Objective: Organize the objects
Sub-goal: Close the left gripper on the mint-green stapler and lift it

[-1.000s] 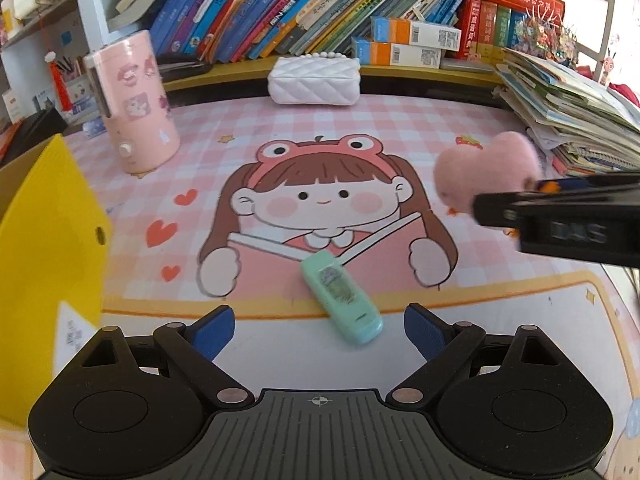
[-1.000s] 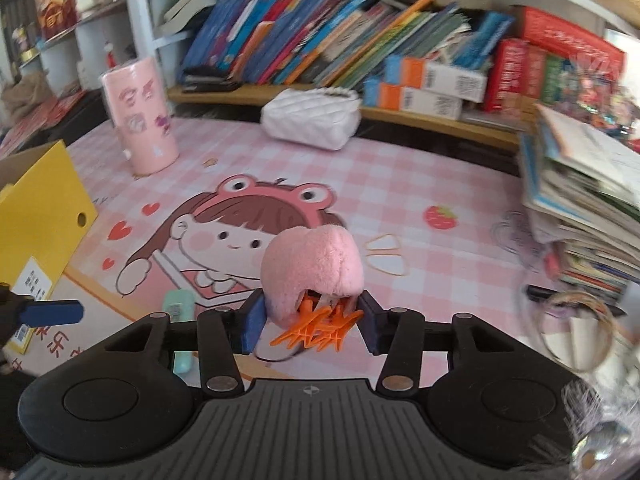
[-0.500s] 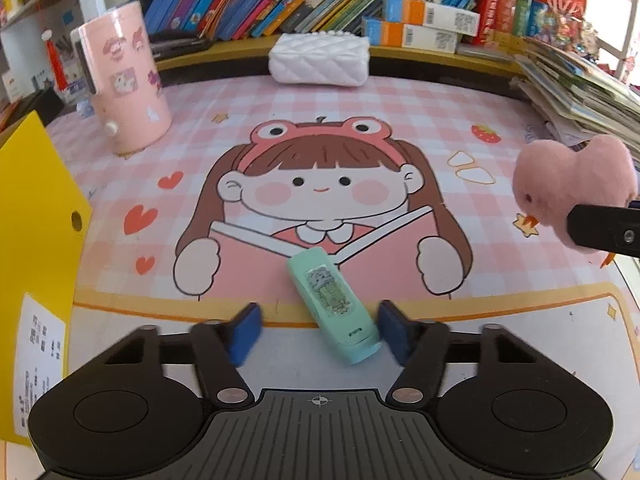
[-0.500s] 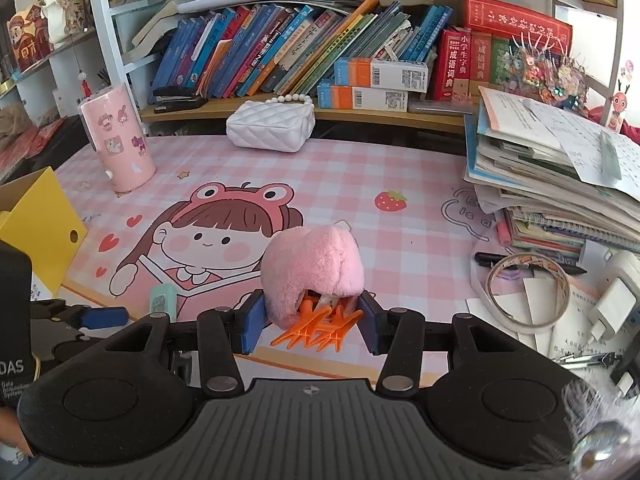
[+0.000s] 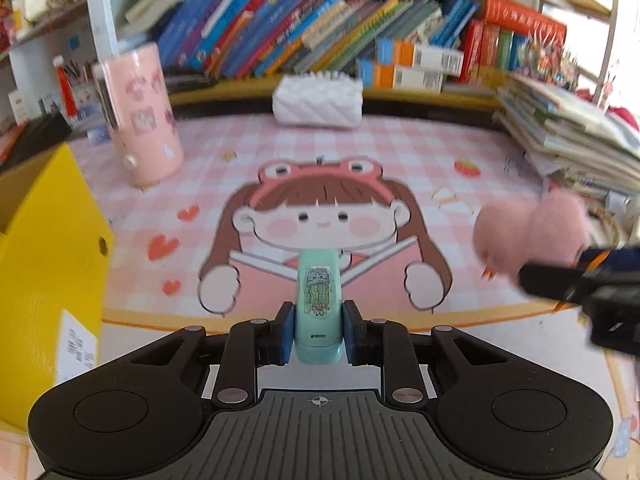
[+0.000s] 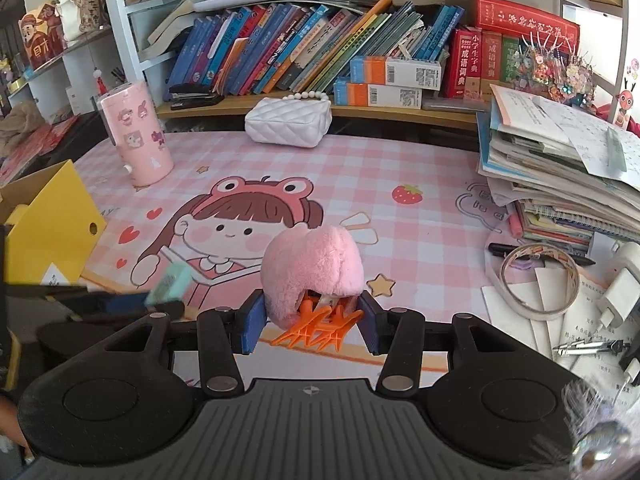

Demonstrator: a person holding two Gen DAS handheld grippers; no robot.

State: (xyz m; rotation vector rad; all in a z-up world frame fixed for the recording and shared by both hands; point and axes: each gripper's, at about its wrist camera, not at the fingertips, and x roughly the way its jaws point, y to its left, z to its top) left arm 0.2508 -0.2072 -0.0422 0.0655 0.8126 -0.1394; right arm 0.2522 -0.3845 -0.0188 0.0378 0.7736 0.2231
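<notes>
mint-green stapler (image 5: 318,304) is sitting clamped between the blue pads of the left gripper (image 5: 317,334), its long body pointing forward over the pink cartoon desk mat (image 5: 400,152). whether it is touching the mat, cannot tell. left jaws are pressing on both of its sides. in the right wrist view the same stapler (image 6: 170,282) is showing blurred at the left edge. right gripper (image 6: 310,322) is gripping a pink plush hair claw (image 6: 314,268), its orange teeth sticking out below the plush between the pads. yellow box (image 5: 44,248) is standing open at the left side of the mat. pink tumbler (image 6: 136,136) and white quilted bag (image 6: 288,120) are resting upright near the bookshelf. roll of tape (image 6: 536,280) is lying at the right, beside a stack of books (image 6: 560,176).
</notes>
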